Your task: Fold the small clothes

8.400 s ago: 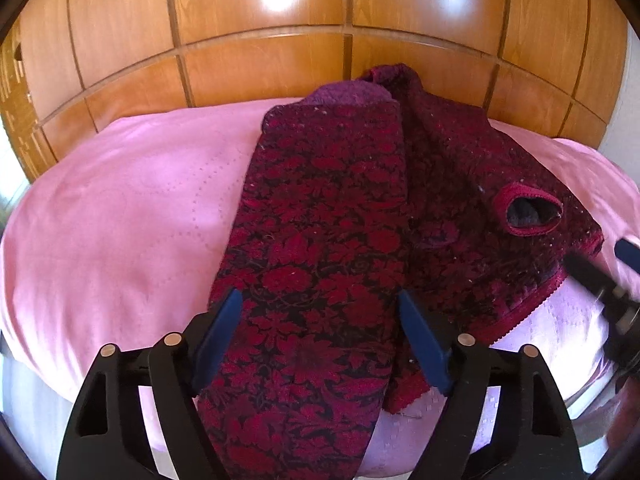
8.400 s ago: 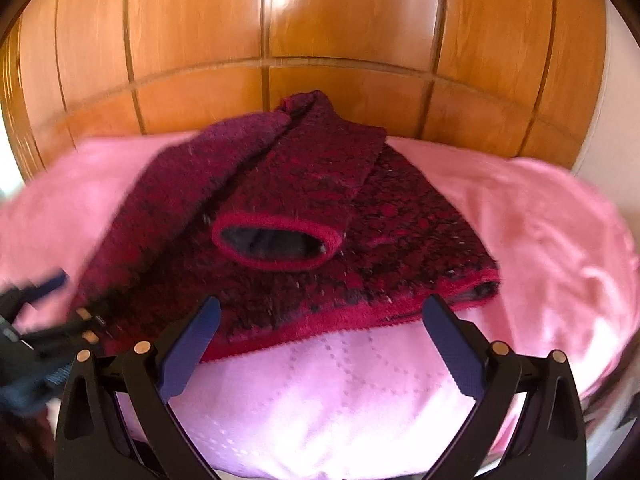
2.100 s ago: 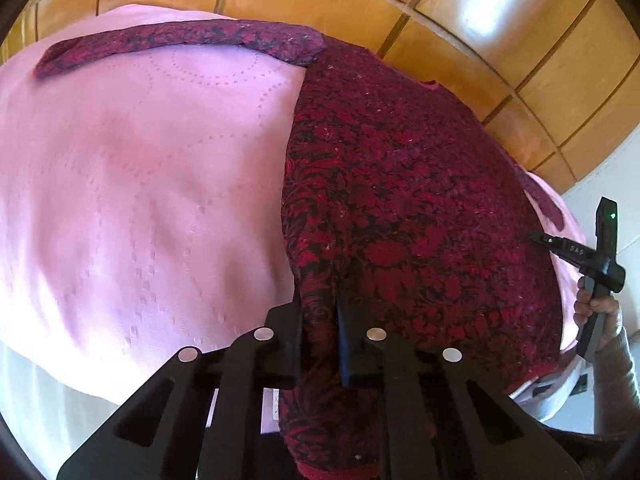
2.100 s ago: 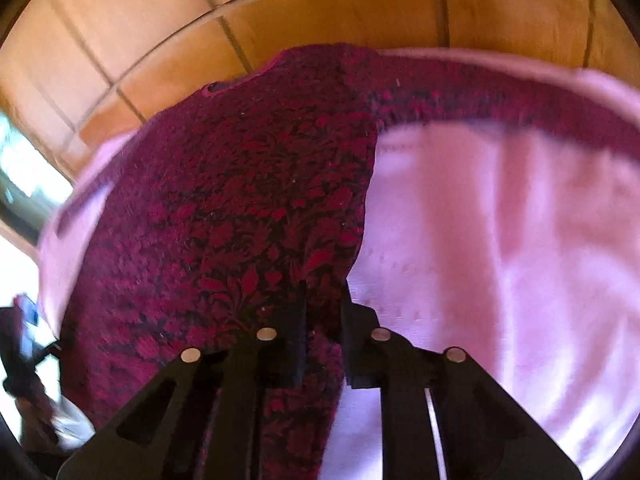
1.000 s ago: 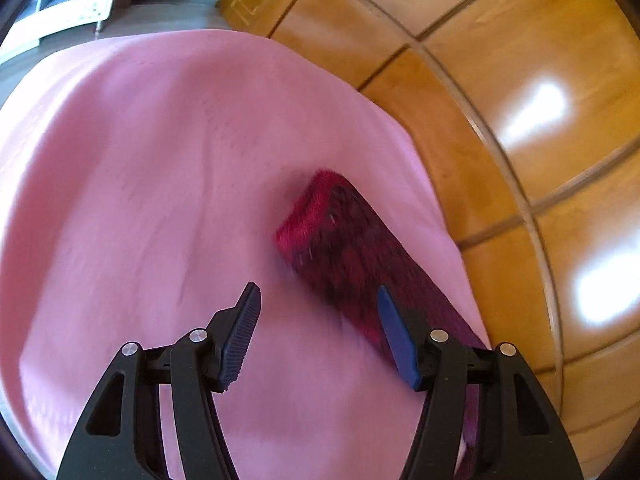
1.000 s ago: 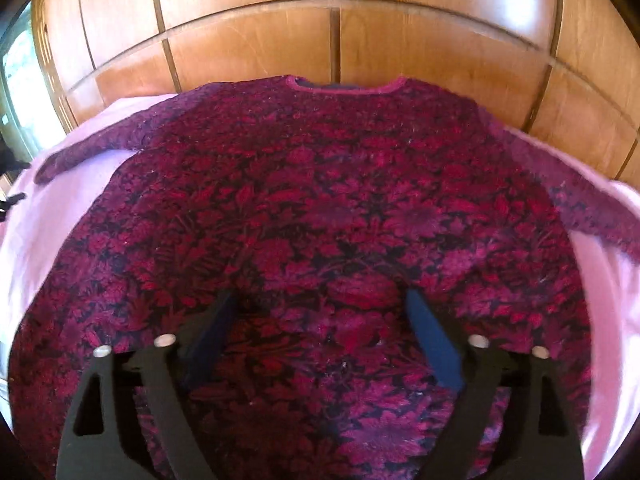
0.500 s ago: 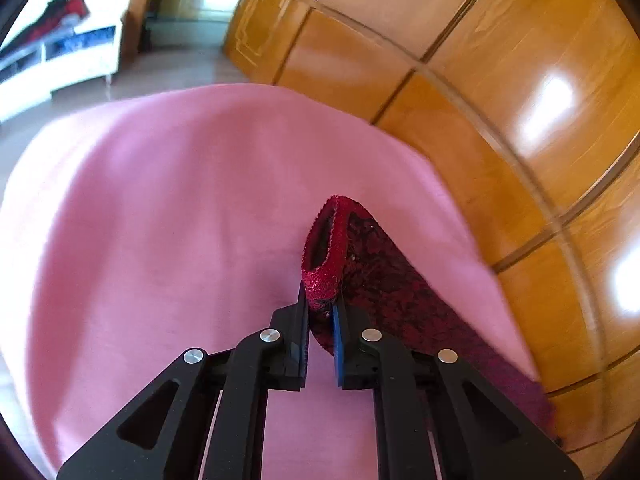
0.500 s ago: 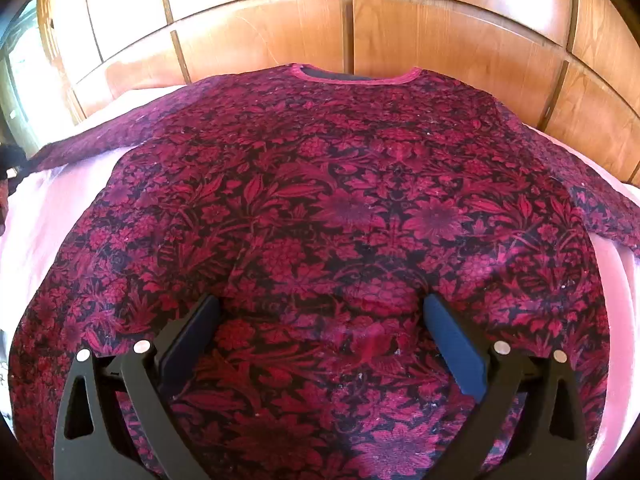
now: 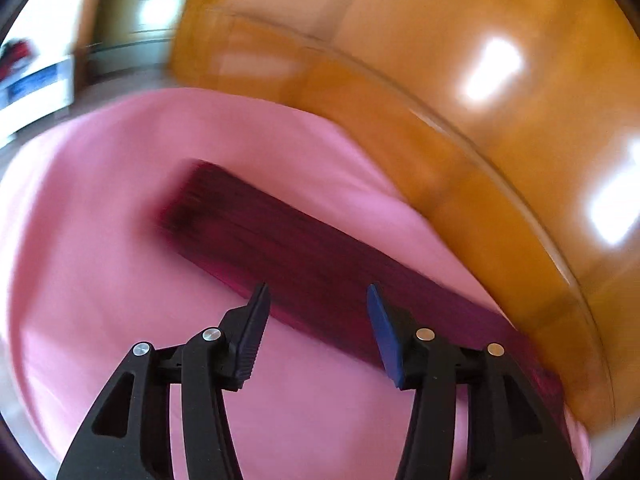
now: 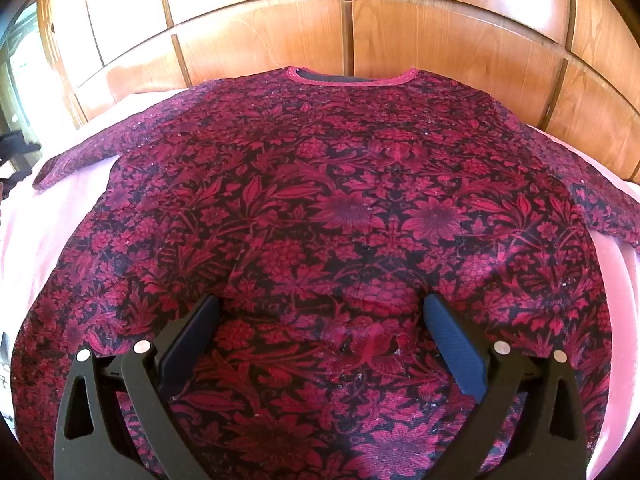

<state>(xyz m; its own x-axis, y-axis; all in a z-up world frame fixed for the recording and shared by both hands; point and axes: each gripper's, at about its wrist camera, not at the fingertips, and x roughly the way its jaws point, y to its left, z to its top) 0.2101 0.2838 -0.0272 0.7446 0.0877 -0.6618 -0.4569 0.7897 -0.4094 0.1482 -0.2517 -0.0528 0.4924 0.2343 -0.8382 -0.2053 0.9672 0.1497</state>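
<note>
Sweater [image 10: 340, 208] lies flat, spread over the pink sheet [image 10: 24, 232], filling the right wrist frame, neckline at top centre by the wood panels [image 10: 440, 32]. Right gripper [image 10: 320, 344] hangs over its lower centre, jaws spread wide, nothing between pads. Left gripper [image 9: 316, 320], jaws just opened and empty, sits low centre over the blurred sleeve [image 9: 280, 248].

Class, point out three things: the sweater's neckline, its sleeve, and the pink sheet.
neckline [image 10: 352, 77]: right wrist view, red collar trim.
sleeve [image 9: 288, 256]: left wrist view, mid-length, blurred.
pink sheet [image 9: 100, 200]: left wrist view, bare area.
</note>
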